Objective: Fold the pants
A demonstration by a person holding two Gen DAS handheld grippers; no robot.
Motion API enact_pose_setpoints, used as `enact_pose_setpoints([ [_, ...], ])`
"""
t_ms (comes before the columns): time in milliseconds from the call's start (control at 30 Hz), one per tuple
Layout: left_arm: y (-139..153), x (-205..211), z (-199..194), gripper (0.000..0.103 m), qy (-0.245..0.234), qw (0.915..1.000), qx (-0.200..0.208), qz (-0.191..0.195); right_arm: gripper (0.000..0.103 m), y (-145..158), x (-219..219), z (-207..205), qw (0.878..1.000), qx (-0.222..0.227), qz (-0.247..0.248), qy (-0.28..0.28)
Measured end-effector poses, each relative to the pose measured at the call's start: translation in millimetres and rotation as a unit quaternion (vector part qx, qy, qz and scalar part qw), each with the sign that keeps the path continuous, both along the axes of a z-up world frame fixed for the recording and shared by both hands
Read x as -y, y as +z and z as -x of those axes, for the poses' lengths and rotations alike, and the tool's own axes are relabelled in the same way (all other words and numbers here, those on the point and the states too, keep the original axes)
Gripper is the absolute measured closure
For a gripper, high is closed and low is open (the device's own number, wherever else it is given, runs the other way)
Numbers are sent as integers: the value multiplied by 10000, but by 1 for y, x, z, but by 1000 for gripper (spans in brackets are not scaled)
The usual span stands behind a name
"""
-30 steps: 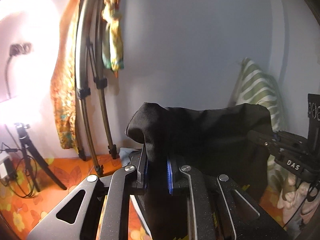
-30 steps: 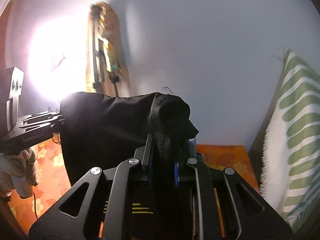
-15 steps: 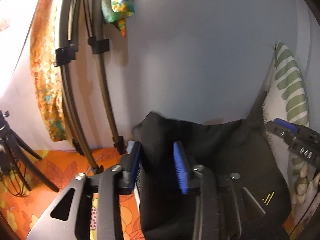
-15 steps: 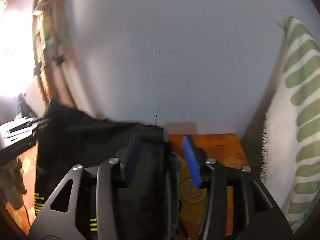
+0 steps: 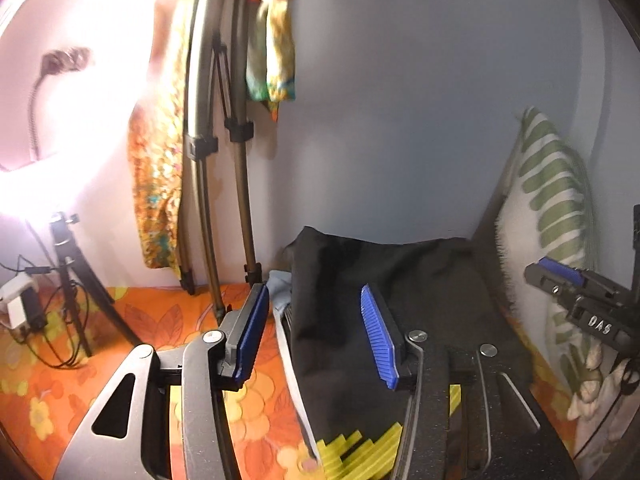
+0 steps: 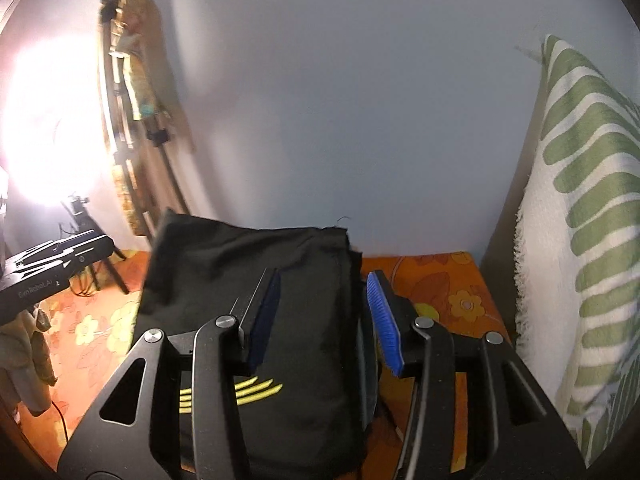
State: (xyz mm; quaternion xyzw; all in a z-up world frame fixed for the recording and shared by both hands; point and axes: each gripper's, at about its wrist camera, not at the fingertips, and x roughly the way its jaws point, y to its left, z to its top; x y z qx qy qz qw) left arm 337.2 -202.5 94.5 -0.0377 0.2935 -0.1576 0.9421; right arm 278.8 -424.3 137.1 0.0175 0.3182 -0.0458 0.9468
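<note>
Black pants with yellow stripes, lying folded on the orange floral sheet, far edge close to the pale wall. My left gripper, fingers spread, straddles the cloth's left edge without pinching it; a grey-blue fabric shows there, possibly another garment, though blur obscures it. My right gripper, fingers likewise spread, straddles the right edge. A green-striped pillow stands at right; a tripod at left.
</note>
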Motion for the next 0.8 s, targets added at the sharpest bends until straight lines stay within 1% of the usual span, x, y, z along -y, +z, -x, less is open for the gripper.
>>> enact_pose_setpoints([
  [33,2,-3,4,52,-24,10000,27,4,49,3,-5,8,10000,12,22,10],
  [67,7,-3,12,51,-56,10000,64,15,47,7,-11,18,10000,41,51,14],
  [133,17,-5,34,50,-141,9998,144,34,46,13,-20,35,9999,75,44,65],
  [267,31,-12,80,40,-246,9991,331,23,45,23,-42,77,9998,151,36,150],
  [400,37,-20,112,35,-327,9988,369,74,32,31,-62,116,9995,247,2,195],
  [567,46,-37,160,29,-387,9982,464,37,31,39,-95,166,9985,443,105,296],
  [733,47,-52,200,24,-361,9978,548,77,31,44,-120,203,9980,535,-48,328],
  [767,48,-55,208,23,-349,9977,579,45,29,45,-126,211,9977,587,-83,335],
  [800,48,-58,217,22,-319,9976,617,-16,22,45,-131,219,9974,625,-116,331],
])
